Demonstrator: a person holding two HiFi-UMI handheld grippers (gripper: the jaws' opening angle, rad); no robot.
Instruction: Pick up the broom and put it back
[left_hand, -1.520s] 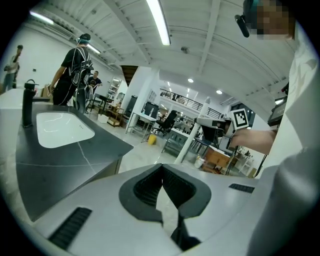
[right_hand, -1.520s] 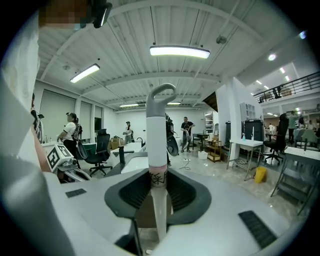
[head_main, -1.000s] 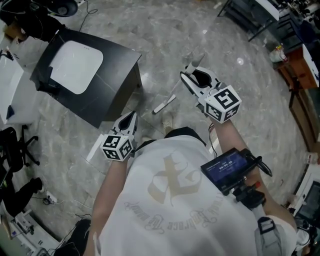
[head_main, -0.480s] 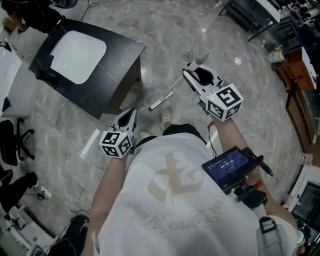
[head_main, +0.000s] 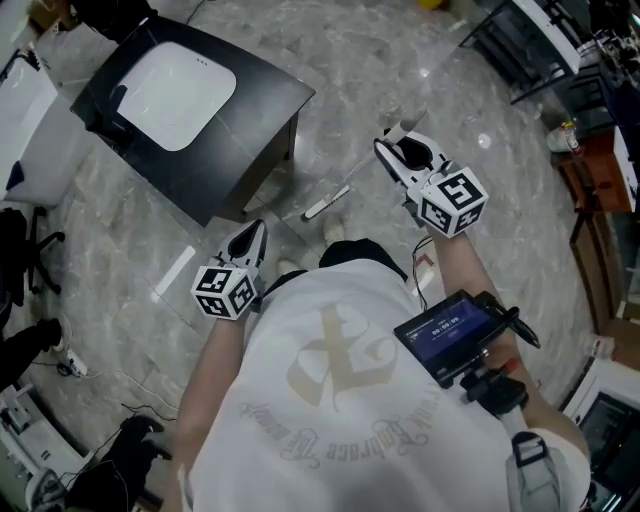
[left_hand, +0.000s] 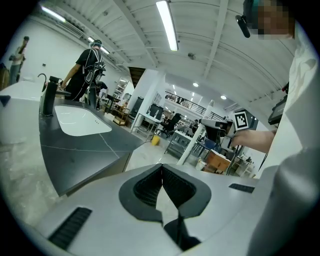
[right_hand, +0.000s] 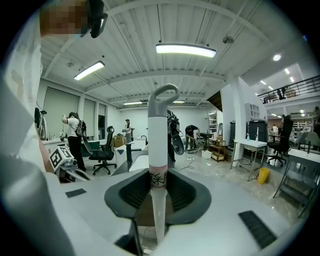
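Note:
The broom's white handle (right_hand: 158, 135), topped by a grey hook, stands upright between the pads of my right gripper (right_hand: 159, 175), which is shut on it. In the head view the right gripper (head_main: 405, 152) is held out to the right of the person's body, and a white length of the broom (head_main: 327, 203) slants down towards the floor to its left. My left gripper (head_main: 250, 240) hangs lower left, beside the black counter (head_main: 255, 150). Its jaws (left_hand: 161, 167) meet at the tips with nothing between them.
The black counter holds a white sink basin (head_main: 175, 95) and a dark faucet (left_hand: 48, 95). A white strip (head_main: 175, 275) lies on the marble floor. Office chairs (head_main: 25, 270) stand at the left, desks and a wooden cabinet (head_main: 590, 160) at the right. People stand far off.
Both grippers have sunk slightly and drifted, and the black counter now sits nearer the left gripper. The right gripper keeps its hold on the broom handle.

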